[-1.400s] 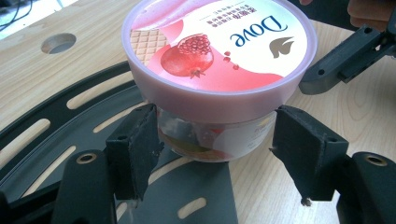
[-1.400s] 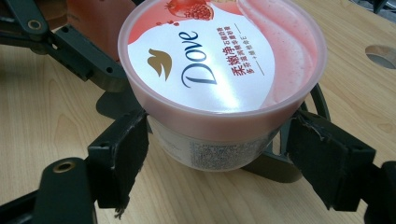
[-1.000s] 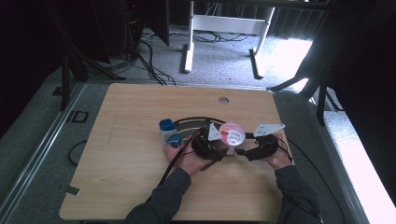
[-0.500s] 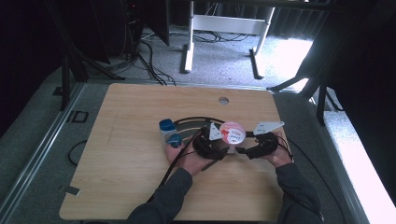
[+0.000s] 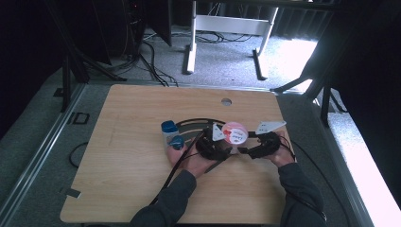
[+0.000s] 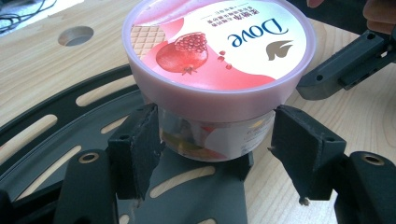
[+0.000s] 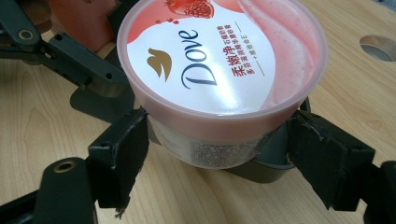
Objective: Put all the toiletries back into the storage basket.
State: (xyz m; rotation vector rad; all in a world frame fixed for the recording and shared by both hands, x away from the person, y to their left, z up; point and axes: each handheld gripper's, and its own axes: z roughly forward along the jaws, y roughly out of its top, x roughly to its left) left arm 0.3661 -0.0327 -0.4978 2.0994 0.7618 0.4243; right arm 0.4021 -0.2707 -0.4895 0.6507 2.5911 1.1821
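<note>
Dove tub, bracketed from two sides

Dove tub (image 5: pixel 235 134), pink lid, right of centre in the high view, standing on a black slotted plate (image 6: pixel 56 135) on the wooden surface (image 5: pixel 132 179). Left gripper (image 6: pixel 212 140): jaws around the tub body, left pad touching, right pad just clear. Right gripper (image 7: pixel 217 140): likewise spread, not clamped. Step judged: pre-grasp. Next: closing one pair evenly below the lid rim. Blue-capped items (image 5: pixel 171 135) left of centre, untouched.
</note>
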